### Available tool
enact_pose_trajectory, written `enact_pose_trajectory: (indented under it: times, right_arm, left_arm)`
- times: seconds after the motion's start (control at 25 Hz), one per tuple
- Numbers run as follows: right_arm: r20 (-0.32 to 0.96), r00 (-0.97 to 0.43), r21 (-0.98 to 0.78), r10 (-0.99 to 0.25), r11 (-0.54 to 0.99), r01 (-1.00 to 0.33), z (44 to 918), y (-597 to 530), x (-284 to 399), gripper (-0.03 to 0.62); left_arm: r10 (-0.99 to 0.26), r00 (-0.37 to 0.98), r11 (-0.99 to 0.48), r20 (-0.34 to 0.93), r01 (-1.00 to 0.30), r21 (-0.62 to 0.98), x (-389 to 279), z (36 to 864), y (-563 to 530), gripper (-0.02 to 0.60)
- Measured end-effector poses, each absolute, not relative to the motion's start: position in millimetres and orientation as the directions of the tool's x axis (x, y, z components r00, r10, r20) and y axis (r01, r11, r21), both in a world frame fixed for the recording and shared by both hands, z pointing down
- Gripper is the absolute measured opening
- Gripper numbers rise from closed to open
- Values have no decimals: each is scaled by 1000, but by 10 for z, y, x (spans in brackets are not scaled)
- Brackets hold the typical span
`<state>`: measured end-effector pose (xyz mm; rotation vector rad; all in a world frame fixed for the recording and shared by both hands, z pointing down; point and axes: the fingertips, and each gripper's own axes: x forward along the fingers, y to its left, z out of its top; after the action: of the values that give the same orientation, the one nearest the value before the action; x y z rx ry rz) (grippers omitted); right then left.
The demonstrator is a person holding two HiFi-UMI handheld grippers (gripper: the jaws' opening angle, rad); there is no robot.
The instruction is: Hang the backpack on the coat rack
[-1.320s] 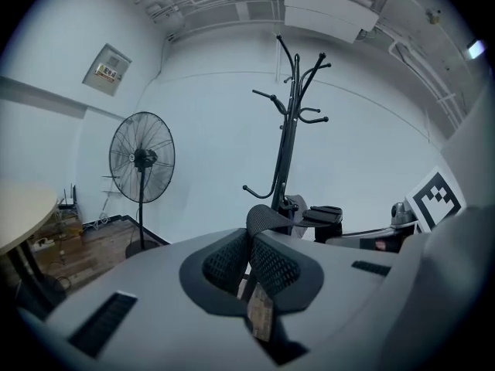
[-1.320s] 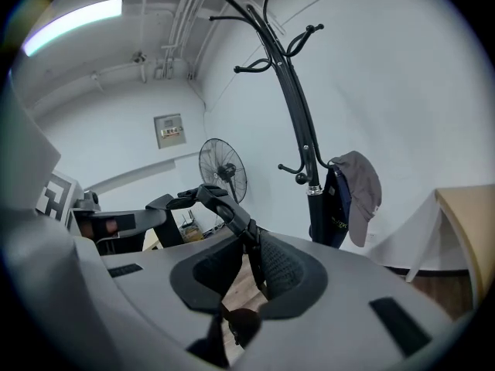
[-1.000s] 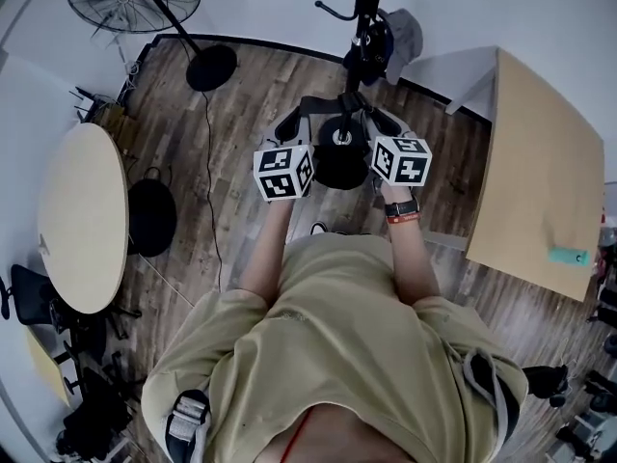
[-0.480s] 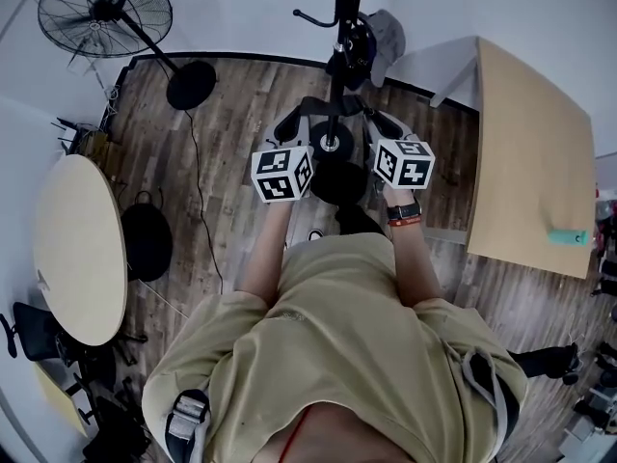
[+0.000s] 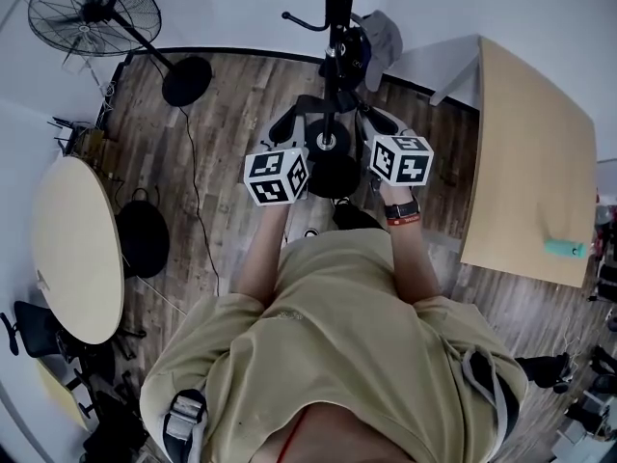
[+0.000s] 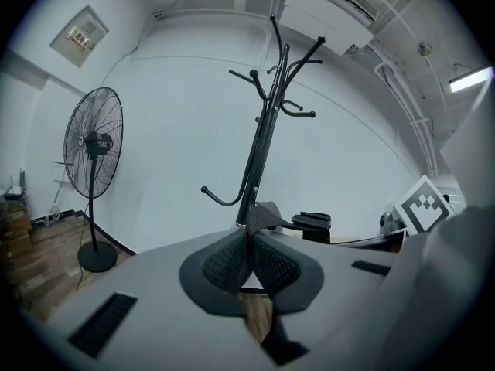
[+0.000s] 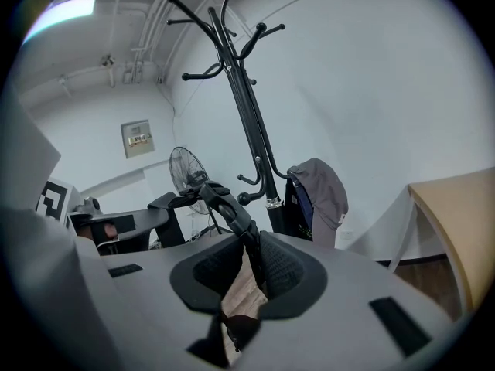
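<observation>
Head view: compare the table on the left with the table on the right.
The left table is round; the right table is rectangular. The right table carries a small green item near one edge; the left table shows no such item. Both have pale wood-coloured tops and stand on the same plank floor.

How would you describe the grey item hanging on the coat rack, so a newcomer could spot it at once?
Find the black coat rack against the white wall, between the pedestal fan and the light wooden table. Low on its pole, on the table's side, hangs a grey fabric item over something dark. Every hook higher up is bare.
</observation>
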<state>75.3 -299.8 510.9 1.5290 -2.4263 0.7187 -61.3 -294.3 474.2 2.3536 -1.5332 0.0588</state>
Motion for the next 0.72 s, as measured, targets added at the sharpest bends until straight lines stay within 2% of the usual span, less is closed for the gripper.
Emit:
enact_pose_trajectory:
  times: [0.72]
  right_arm:
    - [404, -456, -319, -793, 345, -883, 5149, -3655, 857, 77]
  left_arm:
    - [-886, 402, -358, 231, -909, 212, -483, 4712, -3610, 26]
